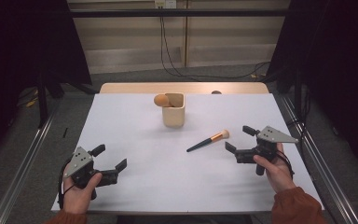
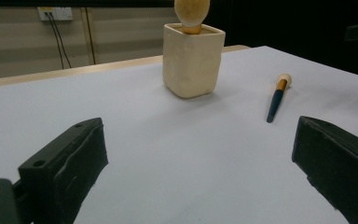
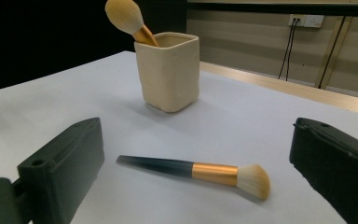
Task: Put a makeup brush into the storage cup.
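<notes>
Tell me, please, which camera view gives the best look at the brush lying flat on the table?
The right gripper view: the loose brush lies close, side-on, with dark handle, gold ferrule and pale bristles all distinct. In the high view it looks small, lying between the cup and the right tongs. The left gripper view shows it far off and foreshortened.

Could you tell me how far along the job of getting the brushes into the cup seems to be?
Apparently halfway. One brush already stands in the cup. Nothing is in hand: the left gripper and right gripper are open. The second brush lies on the table.
</notes>
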{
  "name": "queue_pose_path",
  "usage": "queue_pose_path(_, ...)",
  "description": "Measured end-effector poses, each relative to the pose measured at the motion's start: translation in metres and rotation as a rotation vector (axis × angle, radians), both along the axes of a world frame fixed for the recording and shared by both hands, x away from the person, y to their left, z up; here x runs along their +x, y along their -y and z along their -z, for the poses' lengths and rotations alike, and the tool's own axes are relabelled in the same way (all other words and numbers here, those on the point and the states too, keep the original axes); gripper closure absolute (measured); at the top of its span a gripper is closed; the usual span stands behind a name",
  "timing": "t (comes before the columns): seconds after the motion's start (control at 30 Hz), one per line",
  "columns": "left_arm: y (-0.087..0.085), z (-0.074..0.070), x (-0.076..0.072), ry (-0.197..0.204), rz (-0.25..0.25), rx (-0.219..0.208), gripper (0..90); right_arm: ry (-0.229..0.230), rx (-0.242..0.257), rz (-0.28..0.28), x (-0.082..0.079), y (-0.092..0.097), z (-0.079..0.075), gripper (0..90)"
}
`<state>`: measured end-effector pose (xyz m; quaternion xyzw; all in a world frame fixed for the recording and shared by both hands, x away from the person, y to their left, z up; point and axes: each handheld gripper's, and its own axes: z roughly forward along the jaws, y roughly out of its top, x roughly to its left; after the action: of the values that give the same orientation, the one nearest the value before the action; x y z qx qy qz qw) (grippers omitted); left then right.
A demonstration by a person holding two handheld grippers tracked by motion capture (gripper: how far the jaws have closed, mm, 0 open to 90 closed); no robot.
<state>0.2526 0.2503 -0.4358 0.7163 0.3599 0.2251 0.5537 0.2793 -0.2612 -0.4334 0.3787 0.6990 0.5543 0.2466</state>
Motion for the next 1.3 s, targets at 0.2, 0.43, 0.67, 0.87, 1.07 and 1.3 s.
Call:
queue_pose_path(0.2, -0.001, 0.000, -0.001, -0.001, -0.001, 0.006, 3.0, 0.008, -0.002, 0.021, 0.016, 0.001, -0.006, 2.6)
queue_pose_path(0.43, 0.001, 0.000, -0.001, -0.002, -0.002, 0.012, 3.0, -0.008, -0.035, 0.014, 0.030, -0.005, -0.007, 2.5)
queue_pose_path(0.67, 0.000, 0.001, 0.000, 0.000, 0.002, 0.015, 3.0, -0.072, -0.087, 0.003, 0.045, -0.008, -0.014, 2.8)
queue_pose_path(0.87, 0.001, 0.002, 0.002, -0.005, 0.006, 0.026, 3.0, -0.098, -0.122, 0.012, 0.058, -0.008, -0.015, 2.9)
queue_pose_path(1.07, 0.000, 0.002, 0.002, -0.004, 0.004, 0.023, 3.0, -0.104, -0.138, 0.003, 0.066, -0.011, -0.019, 3.0)
queue_pose_path(1.3, 0.000, 0.002, 0.002, 0.000, 0.005, 0.023, 3.0, -0.118, -0.148, 0.005, 0.078, -0.014, -0.023, 2.9)
